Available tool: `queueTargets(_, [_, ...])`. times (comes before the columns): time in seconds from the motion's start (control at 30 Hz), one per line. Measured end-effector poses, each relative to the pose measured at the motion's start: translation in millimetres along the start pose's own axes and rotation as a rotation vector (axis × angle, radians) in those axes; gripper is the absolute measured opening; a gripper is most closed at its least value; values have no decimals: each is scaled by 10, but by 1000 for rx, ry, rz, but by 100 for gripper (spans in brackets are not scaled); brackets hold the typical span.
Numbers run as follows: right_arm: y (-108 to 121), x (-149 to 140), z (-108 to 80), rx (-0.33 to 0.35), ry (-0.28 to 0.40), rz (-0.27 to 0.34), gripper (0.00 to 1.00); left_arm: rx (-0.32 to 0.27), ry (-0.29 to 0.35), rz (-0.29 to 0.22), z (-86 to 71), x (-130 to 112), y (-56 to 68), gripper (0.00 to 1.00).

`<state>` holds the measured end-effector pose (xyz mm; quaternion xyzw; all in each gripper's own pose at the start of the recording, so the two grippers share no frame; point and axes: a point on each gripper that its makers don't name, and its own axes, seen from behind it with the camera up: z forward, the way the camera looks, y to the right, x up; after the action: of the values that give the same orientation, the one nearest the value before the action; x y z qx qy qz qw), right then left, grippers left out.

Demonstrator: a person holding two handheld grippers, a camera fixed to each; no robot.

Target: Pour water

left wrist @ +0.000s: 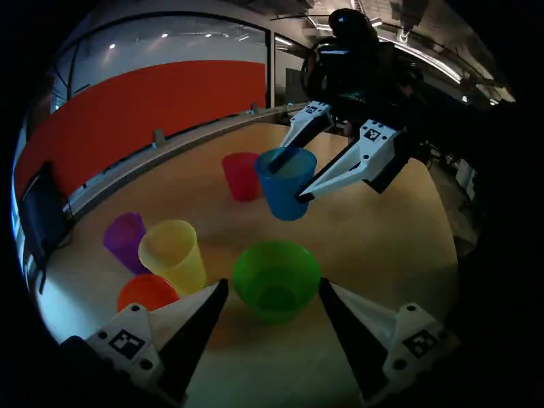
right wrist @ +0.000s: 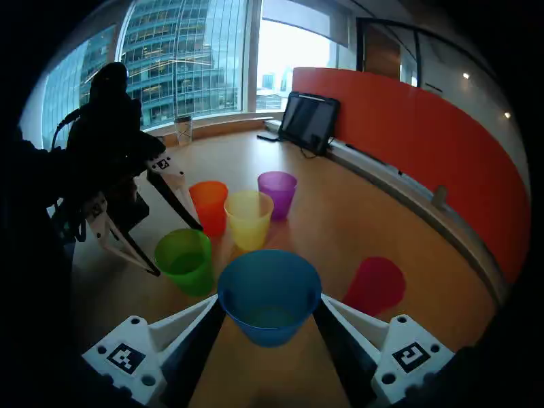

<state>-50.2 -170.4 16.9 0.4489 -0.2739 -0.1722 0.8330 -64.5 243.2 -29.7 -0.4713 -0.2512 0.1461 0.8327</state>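
My right gripper [right wrist: 270, 302] is shut on a blue cup [right wrist: 268, 296] with a little water at its bottom. In the left gripper view this blue cup [left wrist: 285, 183] hangs above the table, slightly tilted, in the right gripper [left wrist: 285, 182], behind and above the green cup. My left gripper [left wrist: 272, 285] is shut on a green cup [left wrist: 275, 279], which stands on the wooden table [left wrist: 381, 238] and holds some liquid. The right gripper view shows the green cup [right wrist: 183, 260] just left of the blue one, with the left gripper [right wrist: 179, 250] closed on its rim.
Orange [right wrist: 209, 204], yellow [right wrist: 249, 217] and purple [right wrist: 277, 192] cups stand close behind the green one. A red cup [right wrist: 374, 285] stands to the right. A dark screen [right wrist: 309, 121] and a jar [right wrist: 182, 129] stand at the table's far edge by the windows.
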Motion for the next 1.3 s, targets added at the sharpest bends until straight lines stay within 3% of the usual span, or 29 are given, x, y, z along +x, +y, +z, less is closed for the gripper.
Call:
queueTargets(0.53, [-70,-295,188,7,-31,30,90,12,-22,-18,-102,-203,32,99])
queueTargets(0.97, [-82,-444,206,-2,-50,56,90,7,-31,-27,-135,-289,69,99])
queueTargets(1.17, [-70,-483,188,-15,-62,64,99,13,-29,-31,-149,-290,70,99])
queueTargets(1.3, [-95,-513,144,-9,-66,77,100,17,-29,-38,-184,-311,80,99])
